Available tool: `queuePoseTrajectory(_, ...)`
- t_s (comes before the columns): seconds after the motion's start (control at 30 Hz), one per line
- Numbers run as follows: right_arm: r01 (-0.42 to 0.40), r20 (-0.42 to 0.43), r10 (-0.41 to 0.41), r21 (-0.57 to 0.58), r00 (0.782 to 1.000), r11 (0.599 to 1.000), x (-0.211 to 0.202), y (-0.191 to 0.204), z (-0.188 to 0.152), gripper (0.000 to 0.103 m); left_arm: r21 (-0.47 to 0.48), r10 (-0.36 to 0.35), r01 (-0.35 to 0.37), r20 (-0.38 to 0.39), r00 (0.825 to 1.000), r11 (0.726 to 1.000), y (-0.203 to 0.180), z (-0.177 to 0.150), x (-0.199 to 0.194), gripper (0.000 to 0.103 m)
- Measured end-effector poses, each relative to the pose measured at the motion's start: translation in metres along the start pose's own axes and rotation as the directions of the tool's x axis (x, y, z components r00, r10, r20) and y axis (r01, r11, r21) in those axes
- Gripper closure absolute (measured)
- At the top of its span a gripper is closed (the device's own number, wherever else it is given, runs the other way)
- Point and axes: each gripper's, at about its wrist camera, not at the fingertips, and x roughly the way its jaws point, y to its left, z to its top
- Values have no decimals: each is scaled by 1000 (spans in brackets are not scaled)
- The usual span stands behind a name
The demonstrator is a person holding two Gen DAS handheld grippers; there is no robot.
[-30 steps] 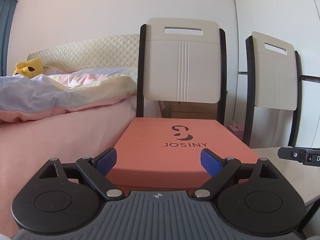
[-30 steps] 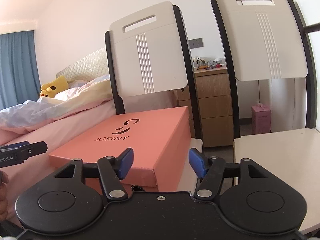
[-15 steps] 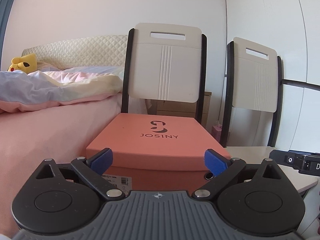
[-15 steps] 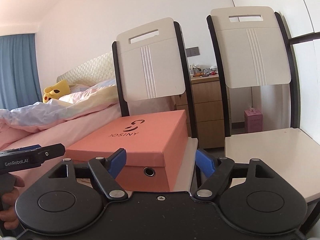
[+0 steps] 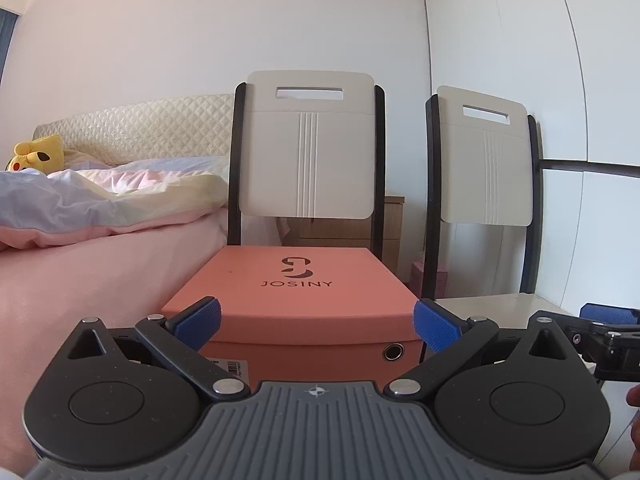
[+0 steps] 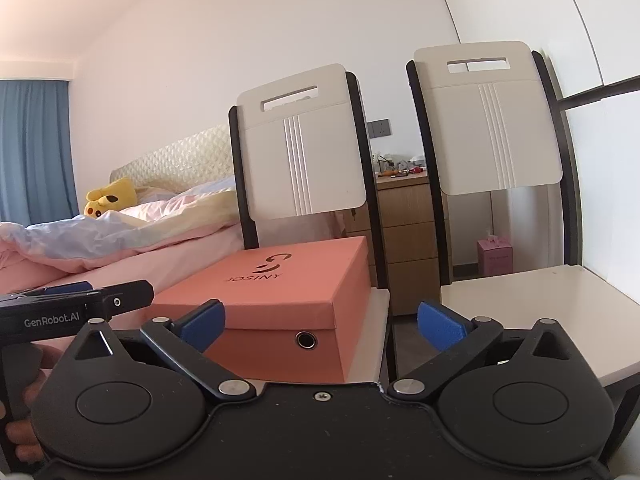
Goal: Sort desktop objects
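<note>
on the left chair (image 5: 308, 148) sits the box (image 5: 296, 292), lid on. left gripper (image 5: 316, 322) and right gripper (image 6: 320, 322) both gape empty before it. best to square each side evenly, then lift the lid level.

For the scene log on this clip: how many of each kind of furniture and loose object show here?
Chairs: 2 (left chair, right chair)
Shoe box: 1
Bed: 1
Yellow plush toy: 1
Wooden dresser: 1
Small pink box: 1
Total: 7
</note>
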Motion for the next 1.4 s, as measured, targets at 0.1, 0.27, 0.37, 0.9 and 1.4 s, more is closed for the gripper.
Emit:
queuePoseTrajectory(0.1,21,14,-21,4,1000,1000,-3,0,-1,1,-10,-8,8,7,1000,1000,1,1,-4,0)
queuePoseTrajectory(0.27,45,32,-45,-15,998,999,-5,1,0,1,-26,-11,10,-25,1000,1000,2,4,-2,0)
queuePoseTrajectory(0.37,64,39,-63,-18,997,998,-5,-1,0,1,-18,-14,14,-6,1000,1000,1,6,-1,0)
queuePoseTrajectory(0.9,103,36,-101,-53,994,993,-5,1,-5,1,-30,7,-9,-74,997,1000,-14,-13,20,0)
queuePoseTrajectory(1.4,116,4,-116,-49,993,992,5,6,-9,1,-58,28,-32,-75,997,998,3,-13,22,0)
